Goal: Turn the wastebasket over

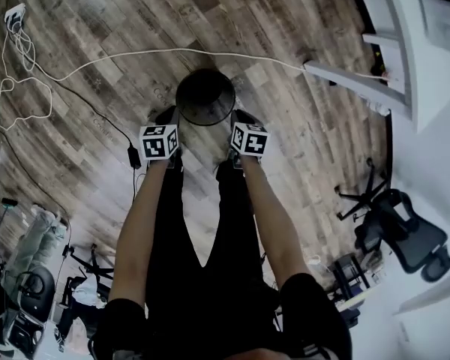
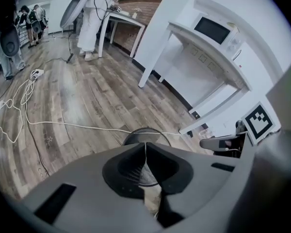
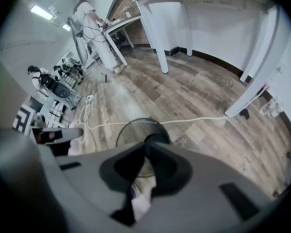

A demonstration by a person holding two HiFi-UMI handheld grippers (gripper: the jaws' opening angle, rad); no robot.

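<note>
Wastebasket [image 1: 205, 96]: dark mesh, on the wood-plank floor [image 1: 97, 21] just ahead of our two grippers and midway between them in the head view.
Axis: its long axis runs up toward the head camera, so we see it as a round, not from the side. We cannot tell whether the mouth or the base faces up.
Neighbours: a white cable [image 1: 135, 55] runs across the floor just behind it.
Left gripper [image 2: 145, 144]: jaws pressed together at the tips and pinching nothing we can see. The mesh ring shows past them.
Right gripper [image 3: 149, 142]: jaws likewise closed tip to tip, with the wastebasket showing beyond them, not clamped.
Writing: the marker cubes [image 1: 159, 142] carry black-and-white square patterns only. Print on the microwave [image 2: 214, 29] in the left gripper view is too small to read.
</note>
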